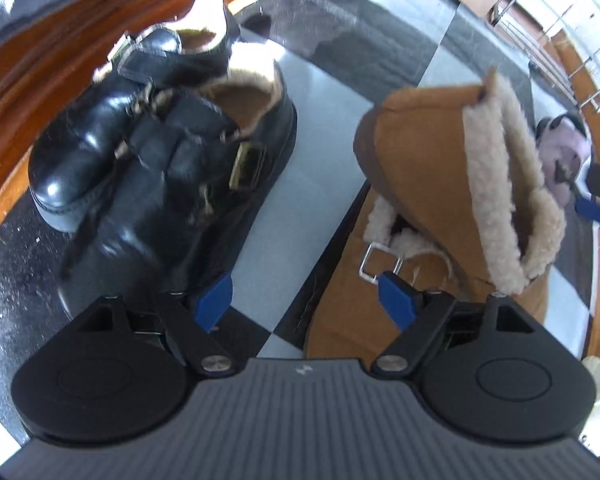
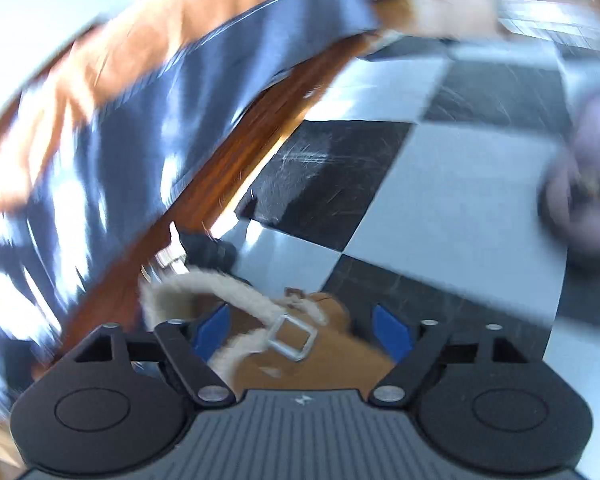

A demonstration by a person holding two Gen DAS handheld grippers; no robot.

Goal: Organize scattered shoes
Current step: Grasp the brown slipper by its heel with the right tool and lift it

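Observation:
In the left wrist view two black buckled shoes (image 1: 156, 148) with fleece lining lie side by side on the checkered floor, left of centre. Two tan fleece-lined shoes sit right of centre: one (image 1: 452, 168) stacked tilted on the other (image 1: 352, 312), which has a silver buckle. My left gripper (image 1: 304, 304) is open, its fingers apart above the floor between the black and tan shoes, holding nothing. In the blurred right wrist view my right gripper (image 2: 304, 332) is open, with a tan fleece-lined shoe (image 2: 300, 344) and its silver buckle between the fingers.
The floor is black and white checkered tile (image 1: 340, 80) bordered by a wooden frame (image 1: 40, 92). A pink and black shoe (image 1: 560, 152) lies at far right, beside a metal rack (image 1: 540, 28). In the right wrist view dark fabric (image 2: 140, 120) fills the left side.

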